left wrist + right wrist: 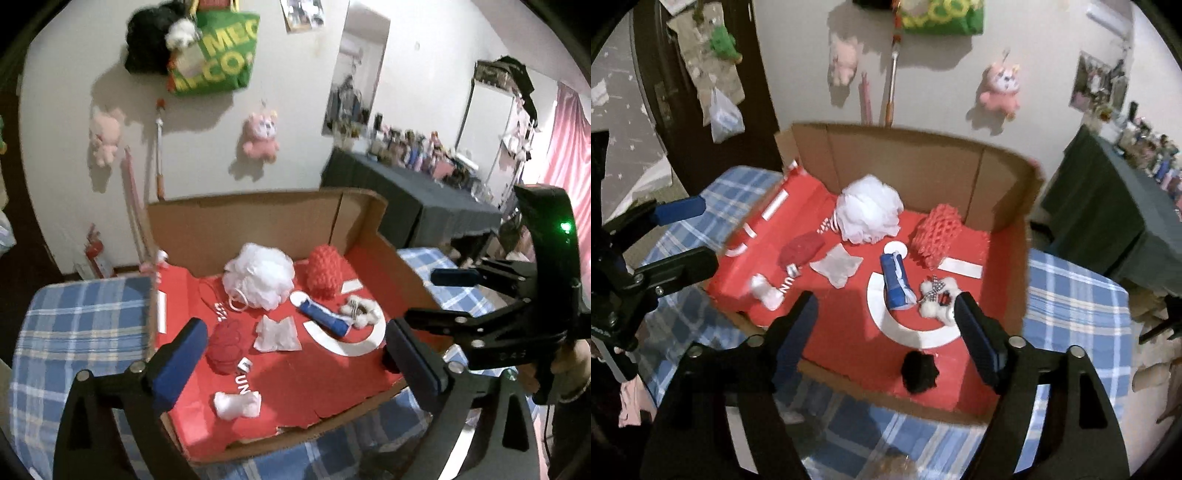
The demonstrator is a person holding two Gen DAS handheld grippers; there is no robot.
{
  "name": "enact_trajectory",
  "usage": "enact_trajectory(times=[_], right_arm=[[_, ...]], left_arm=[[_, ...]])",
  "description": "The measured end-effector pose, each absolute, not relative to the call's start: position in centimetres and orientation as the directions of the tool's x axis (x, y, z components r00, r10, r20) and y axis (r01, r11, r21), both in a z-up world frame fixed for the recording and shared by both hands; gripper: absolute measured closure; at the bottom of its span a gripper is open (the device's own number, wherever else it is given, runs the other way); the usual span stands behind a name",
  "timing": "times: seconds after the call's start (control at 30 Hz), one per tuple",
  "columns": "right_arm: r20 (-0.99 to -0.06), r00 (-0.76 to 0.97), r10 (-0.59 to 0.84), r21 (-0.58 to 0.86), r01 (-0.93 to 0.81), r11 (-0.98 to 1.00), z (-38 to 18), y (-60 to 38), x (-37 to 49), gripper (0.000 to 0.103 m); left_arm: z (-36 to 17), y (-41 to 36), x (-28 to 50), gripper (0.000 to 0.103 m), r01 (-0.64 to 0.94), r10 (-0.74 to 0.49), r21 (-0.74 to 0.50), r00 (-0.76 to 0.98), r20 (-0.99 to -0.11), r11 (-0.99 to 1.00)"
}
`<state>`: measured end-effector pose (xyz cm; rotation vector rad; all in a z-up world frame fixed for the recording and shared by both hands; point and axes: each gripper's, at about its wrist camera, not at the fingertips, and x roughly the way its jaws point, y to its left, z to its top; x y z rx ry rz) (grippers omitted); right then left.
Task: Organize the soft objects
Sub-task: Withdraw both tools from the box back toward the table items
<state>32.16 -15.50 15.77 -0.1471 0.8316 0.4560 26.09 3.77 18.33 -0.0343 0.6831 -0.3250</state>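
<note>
Both grippers hover over the near edge of the cardboard box point(258, 218), left gripper point(291, 354) and right gripper point(886, 325) spread wide, holding nothing. Inside lie eight soft things (one white bath pouf point(260, 278) farthest); only the right wrist view shows the black pompom point(919, 371) nearest.

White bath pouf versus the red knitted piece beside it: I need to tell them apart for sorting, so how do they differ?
The white bath pouf is a fluffy ball of gathered mesh with a cord loop; the red knitted piece is a blocky shape with a bumpy, open weave. The pouf looks larger. Both rest on the red tray near its cardboard back wall.
</note>
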Motion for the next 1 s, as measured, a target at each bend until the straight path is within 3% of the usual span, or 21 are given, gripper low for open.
enact_trajectory(times=[0.57, 1.0], right_arm=[[-0.475, 0.796, 0.375, 0.013, -0.42, 0.907, 21.5, -18.3, 16.0, 0.012], [-0.321, 0.895, 0.311, 0.006, -0.326, 0.945, 18.5, -19.4, 6.0, 0.006]], left_arm=[[22.6, 2.9, 12.9, 0.0, 0.292, -0.303, -0.09, 0.861, -0.409, 0.952], [20.5, 2.5, 3.3, 0.0, 0.246, -0.262, -0.089, 0.921, -0.288, 0.965]])
